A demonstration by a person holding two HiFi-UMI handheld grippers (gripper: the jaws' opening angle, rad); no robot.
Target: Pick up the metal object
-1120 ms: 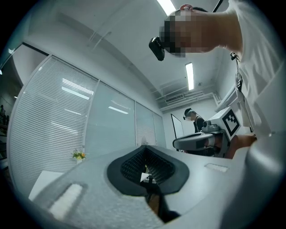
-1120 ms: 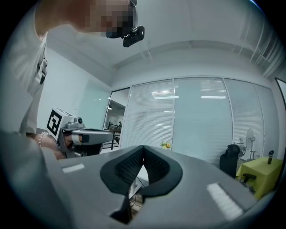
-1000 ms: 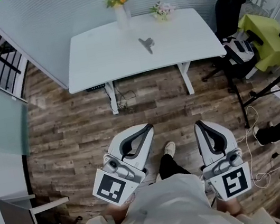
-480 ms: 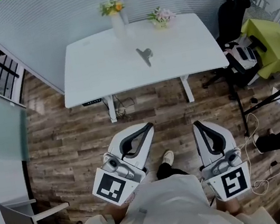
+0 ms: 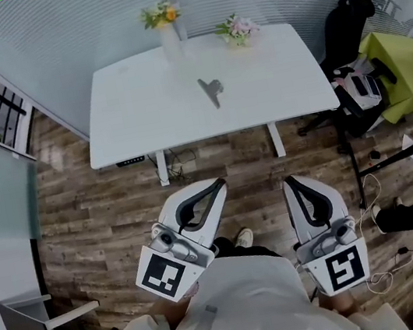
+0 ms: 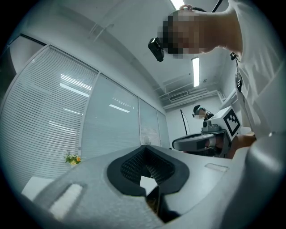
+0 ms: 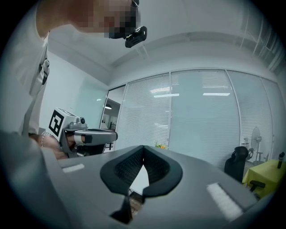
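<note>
Left gripper (image 5: 221, 187): white shell, ribbed black pads, jaws closed tip to tip, nothing between. Right gripper (image 5: 289, 182): same build, clenched empty. Handles hidden behind marker cubes (image 5: 165, 275). Metal object (image 5: 210, 88): small, grey, broad head, thin tail, detail indistinct. Lies mid-surface on smooth white table (image 5: 127, 119), well apart from both.

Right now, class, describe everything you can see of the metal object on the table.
The metal object is small and grey, with a broader head and a thin tail tapering toward the viewer. It lies flat near the middle of the white table, in front of two bunches of flowers, touching only the tabletop.
</note>
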